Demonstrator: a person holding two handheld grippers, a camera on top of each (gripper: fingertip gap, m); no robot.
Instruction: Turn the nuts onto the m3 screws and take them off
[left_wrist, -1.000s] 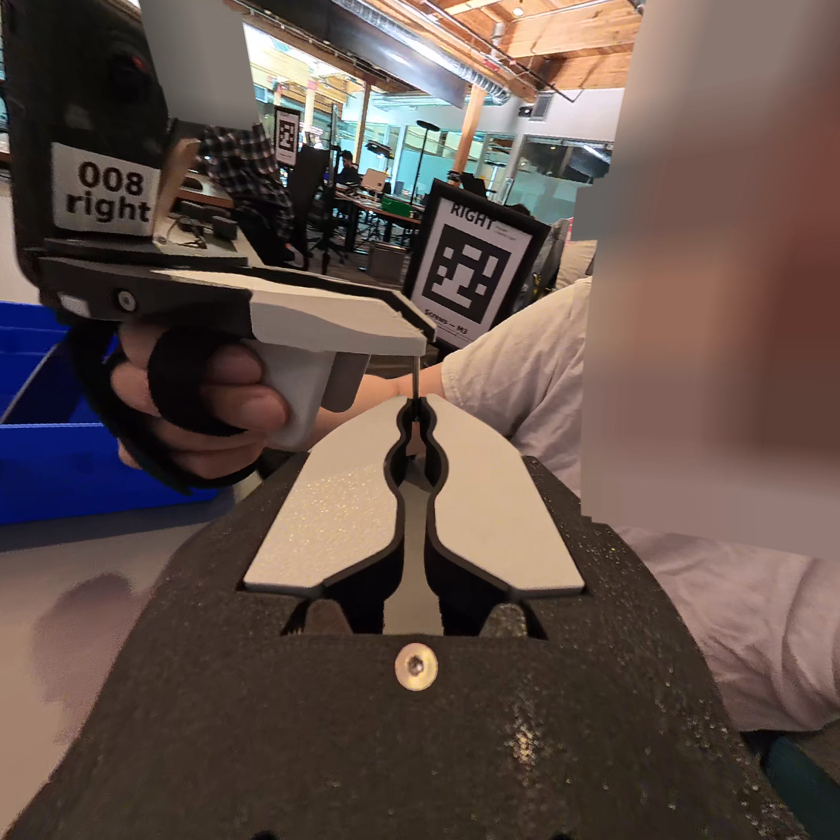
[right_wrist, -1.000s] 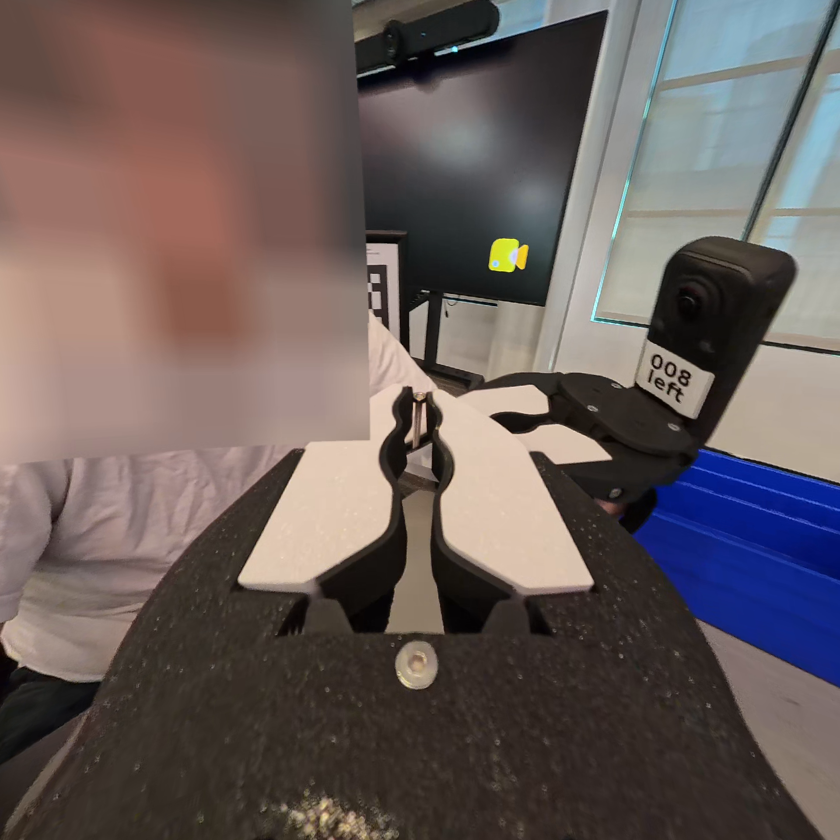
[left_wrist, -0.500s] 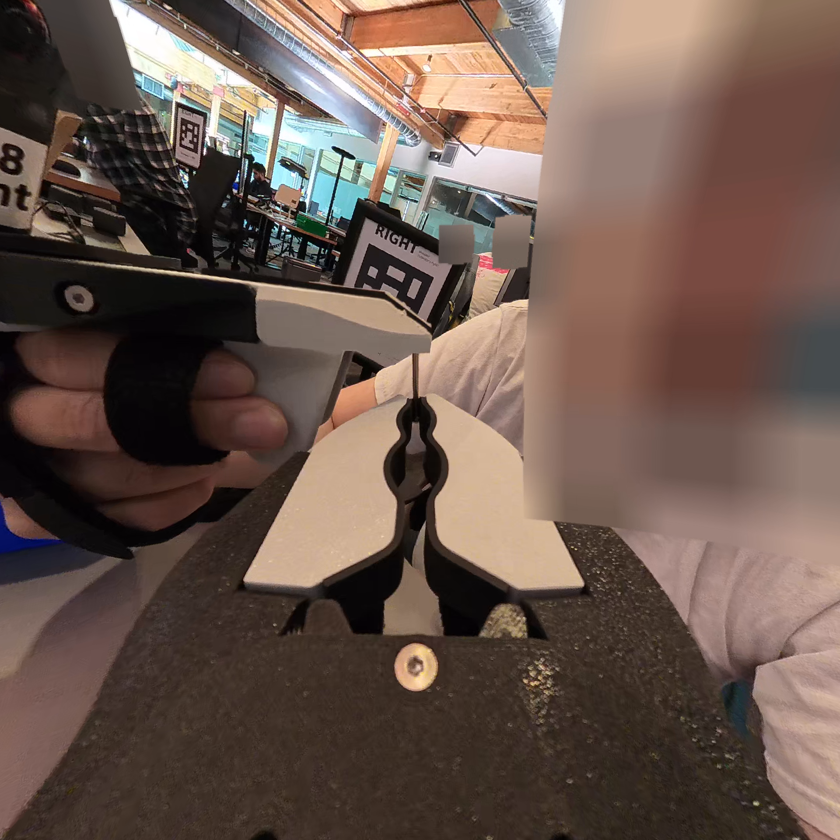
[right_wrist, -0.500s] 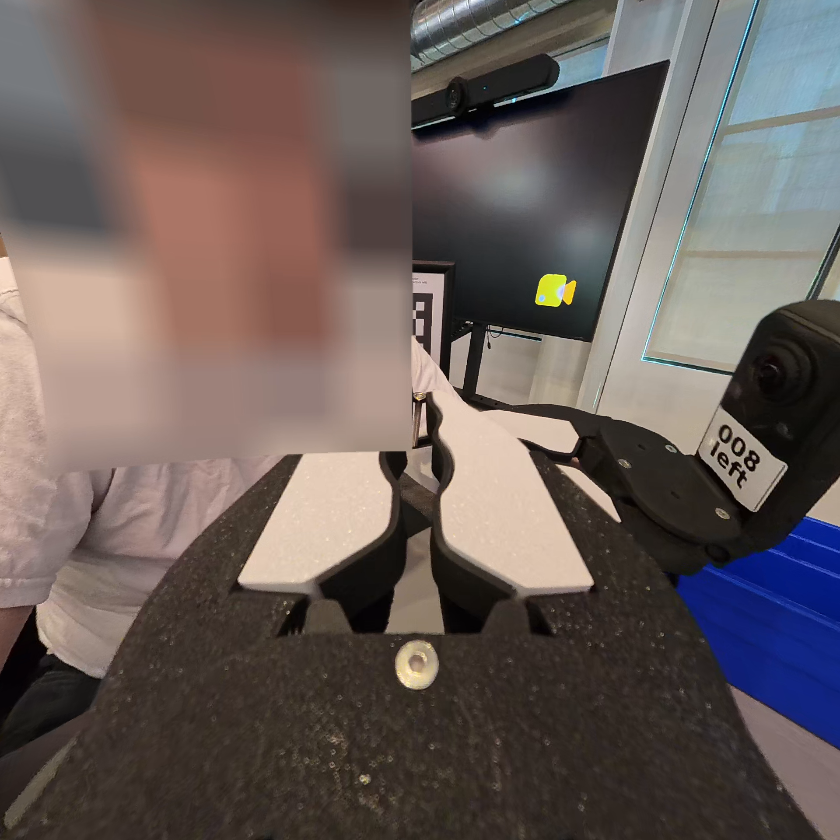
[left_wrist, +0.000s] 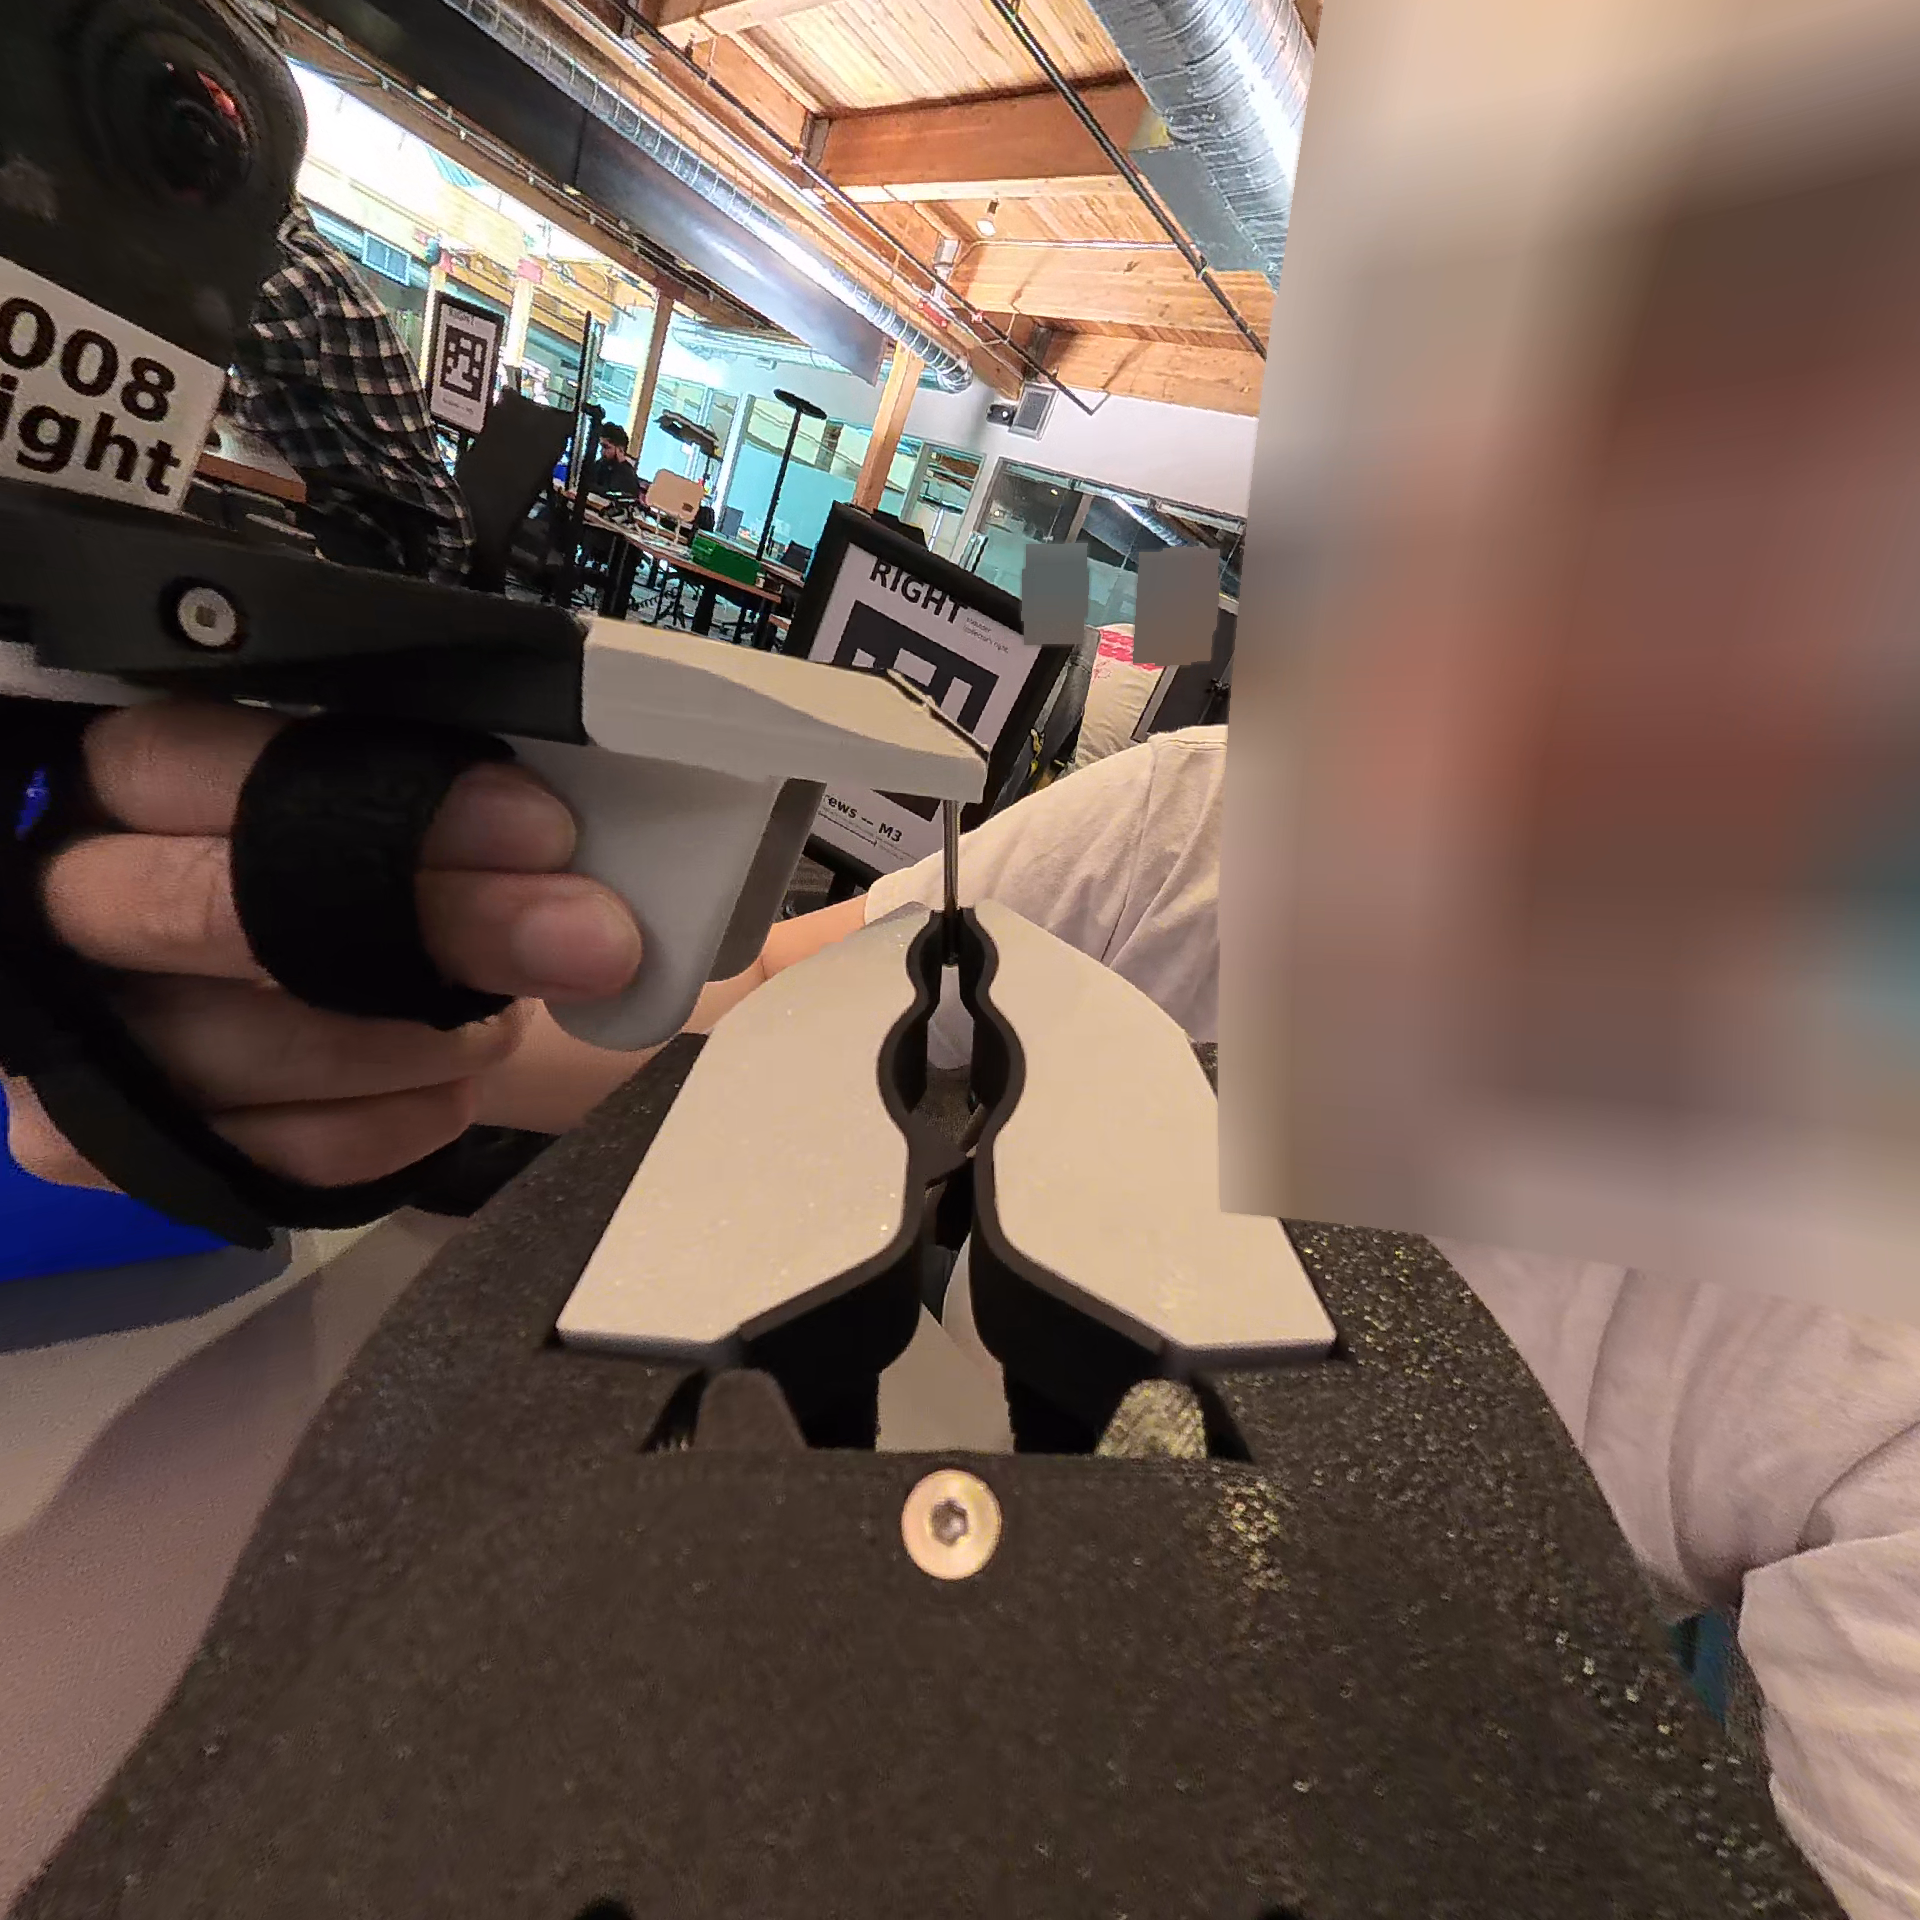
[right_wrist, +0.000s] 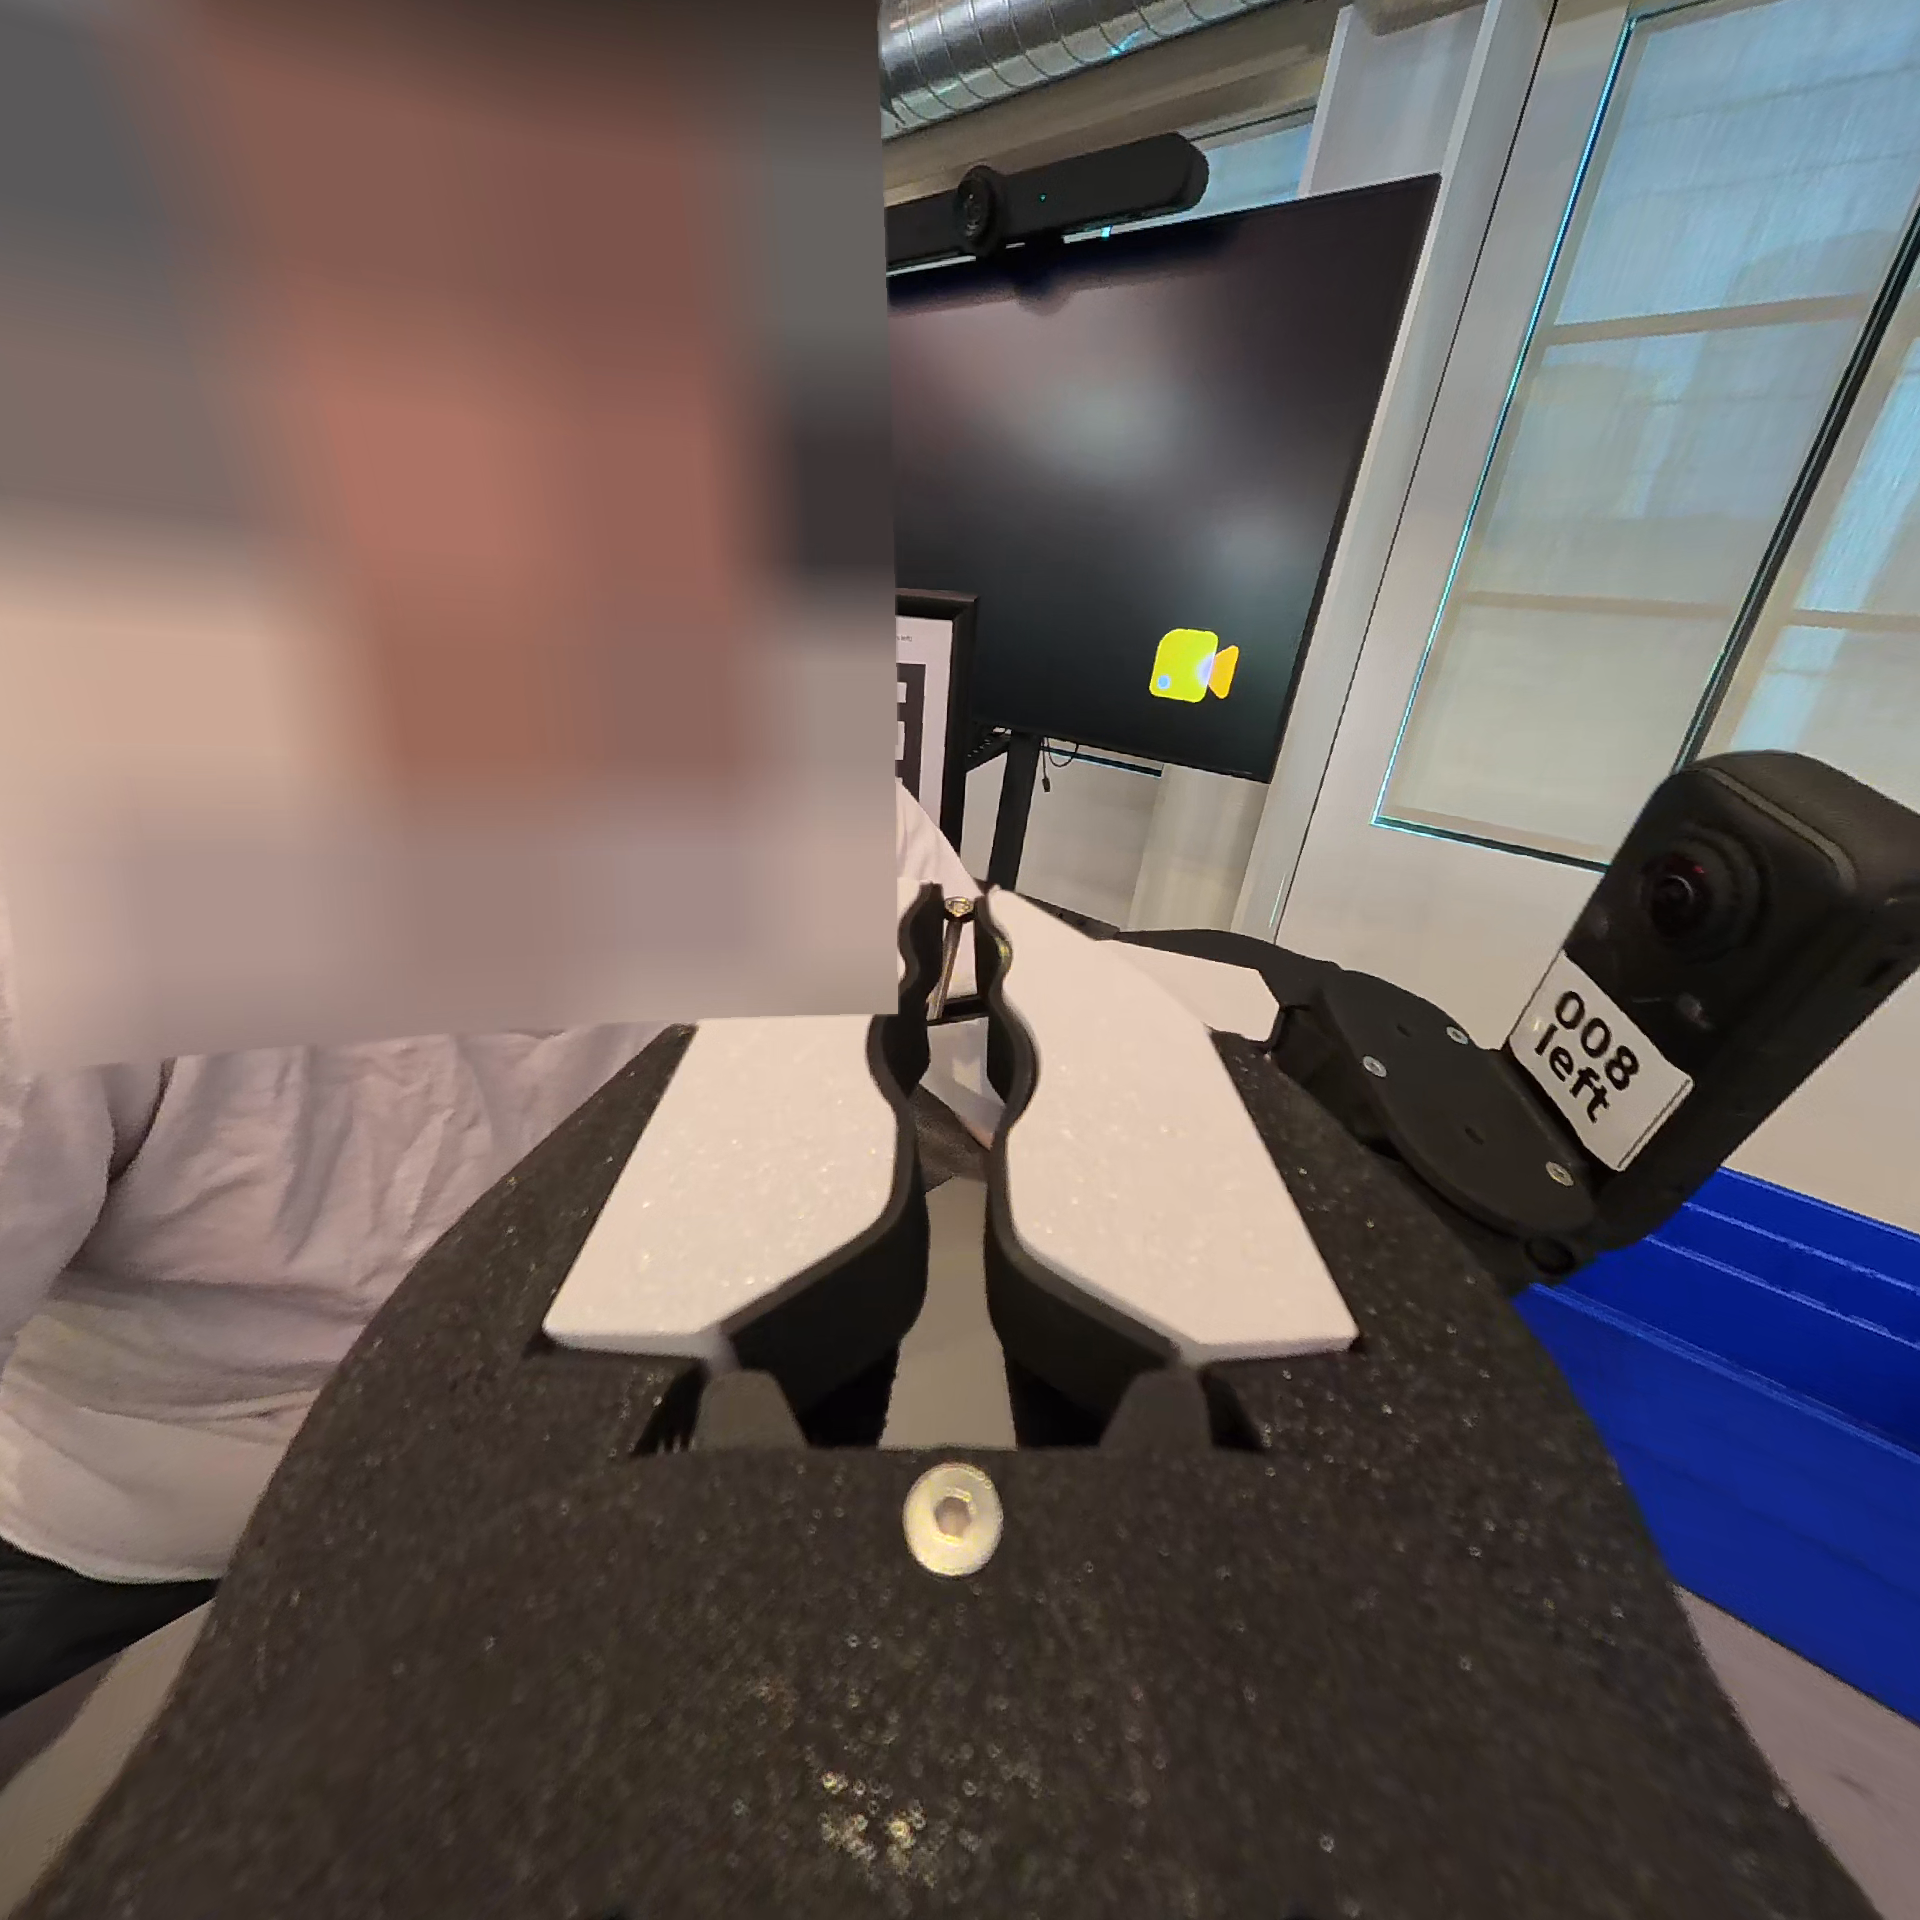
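In the left wrist view my left gripper (left_wrist: 951, 920) is shut on the lower end of a thin dark M3 screw (left_wrist: 951, 862) that stands upright from its tips. The right gripper (left_wrist: 961, 777), held by a hand (left_wrist: 343, 935), comes in from the left, and its white fingertips meet the screw's top end. In the right wrist view my right gripper (right_wrist: 958, 914) has its tips closed around a small shiny nut (right_wrist: 958, 907) at the top of the screw (right_wrist: 943, 971). The left gripper's body (right_wrist: 1455, 1081) shows at the right, its tips hidden behind my finger.
A person in a white shirt (left_wrist: 1662, 1403) sits close behind both grippers. A blue bin (right_wrist: 1766, 1351) stands on the grey table (left_wrist: 125, 1455). A framed marker sign (left_wrist: 914, 644) stands behind, and a dark monitor (right_wrist: 1143, 468) on a stand is farther back. The tips of both grippers are at nearly the same place.
Both grippers have tilted upward and swung relative to each other around the screw. The screw has stayed held between the two pairs of tips.
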